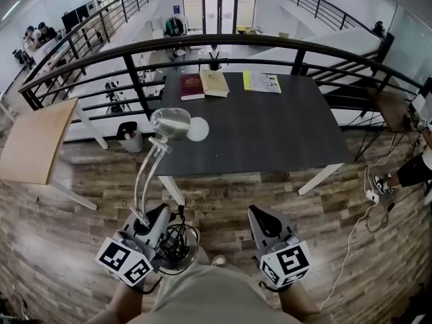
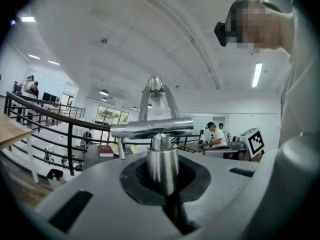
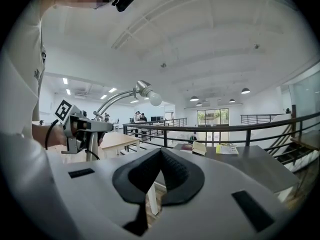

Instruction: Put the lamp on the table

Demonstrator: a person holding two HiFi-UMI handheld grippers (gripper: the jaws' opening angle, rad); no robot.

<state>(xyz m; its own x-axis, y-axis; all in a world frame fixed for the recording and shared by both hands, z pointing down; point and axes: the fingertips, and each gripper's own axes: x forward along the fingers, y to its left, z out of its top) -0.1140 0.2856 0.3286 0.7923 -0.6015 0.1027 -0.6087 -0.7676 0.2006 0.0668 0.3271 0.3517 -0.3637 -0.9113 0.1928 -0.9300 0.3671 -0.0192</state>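
Chrome desk lamp (image 1: 170, 123) upright, stem clamped in left gripper (image 1: 154, 218), held over wood floor at near-left of dark table (image 1: 270, 130), not on it. Right gripper (image 1: 264, 220) alongside, jaws together, empty. Books (image 1: 204, 85) at table's far edge.

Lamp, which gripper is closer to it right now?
Left. The left gripper is shut on the lamp low on its stem; the right gripper hangs to its right, jaws together with nothing between them, clear of the lamp.
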